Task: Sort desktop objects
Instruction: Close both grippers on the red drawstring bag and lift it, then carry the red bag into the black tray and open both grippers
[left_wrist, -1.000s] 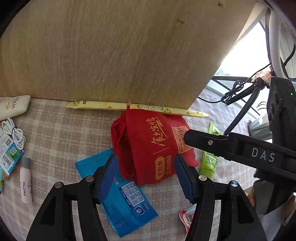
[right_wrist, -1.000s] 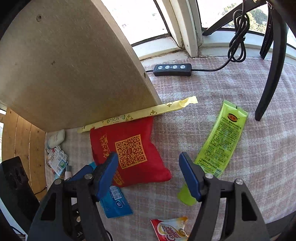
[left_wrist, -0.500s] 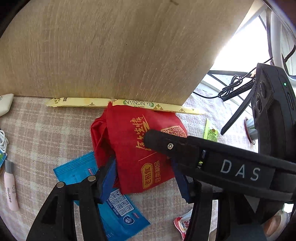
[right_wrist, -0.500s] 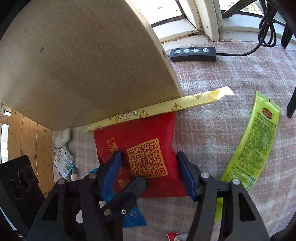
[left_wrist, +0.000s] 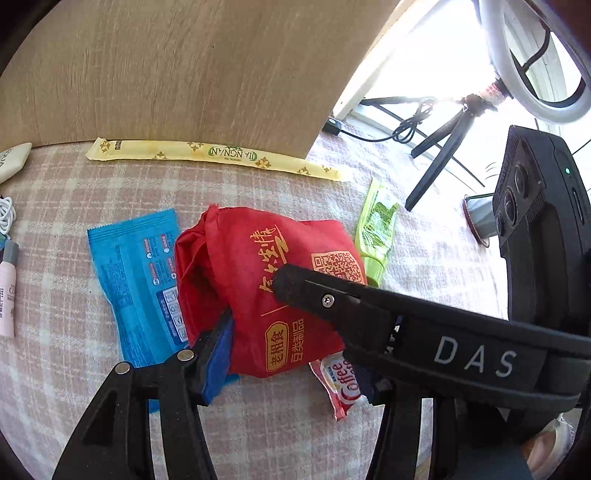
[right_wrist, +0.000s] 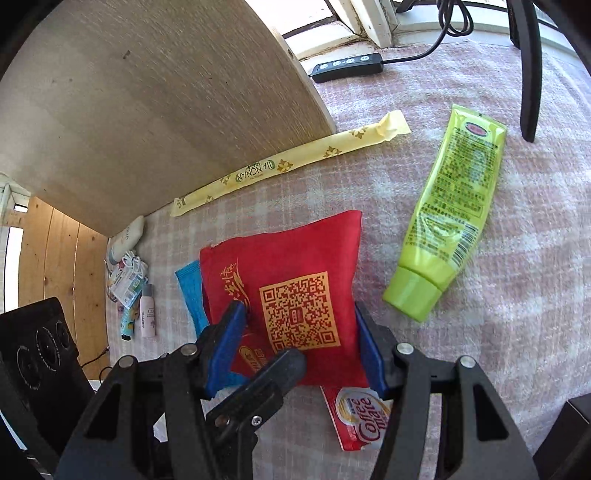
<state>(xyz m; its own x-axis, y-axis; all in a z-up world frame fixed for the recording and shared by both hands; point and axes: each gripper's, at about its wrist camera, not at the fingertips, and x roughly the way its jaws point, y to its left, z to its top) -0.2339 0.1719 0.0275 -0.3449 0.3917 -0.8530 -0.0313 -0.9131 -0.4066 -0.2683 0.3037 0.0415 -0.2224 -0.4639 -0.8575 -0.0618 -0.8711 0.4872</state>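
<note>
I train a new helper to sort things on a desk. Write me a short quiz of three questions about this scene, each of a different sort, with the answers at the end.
1. Multiple choice: what lies partly under the near edge of the red bag?
A. a coffee creamer sachet
B. a pair of scissors
C. a spoon
2. True or false: the green tube stands upright on its cap.
3. Short answer: what colour is the flat packet that lies beside the red bag, on the side away from the green tube?

Key
1. A
2. False: it lies flat on the cloth.
3. Blue: it is the blue packet.
</note>
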